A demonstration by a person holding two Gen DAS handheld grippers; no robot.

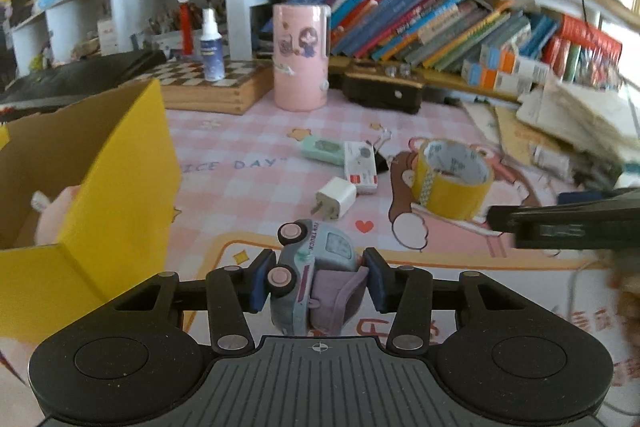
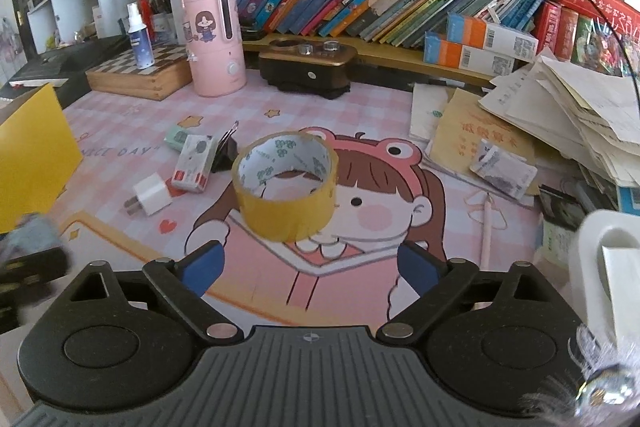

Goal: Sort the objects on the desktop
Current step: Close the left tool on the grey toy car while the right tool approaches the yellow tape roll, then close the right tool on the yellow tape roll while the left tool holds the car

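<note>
The left gripper (image 1: 318,281) clamps a toy truck (image 1: 310,269) lettered "FUN TRUCK", its rear hidden behind the gripper body. The right gripper (image 2: 310,267) stands wide, nothing between its jaws. Just beyond, the tape roll (image 2: 285,185) sits on the mat (image 2: 248,115), whose lettering "ICE DAY" is cut off by the yellow box (image 1: 112,195).

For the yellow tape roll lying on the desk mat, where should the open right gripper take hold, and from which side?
The yellow tape roll lies flat, hole up, straight ahead of the open right gripper. Probably best to come down from the near side and span the whole ring, pads on its opposite outer walls. The jaws look wide enough, and both sides stand clear of the binder clip and the charger plug.
</note>
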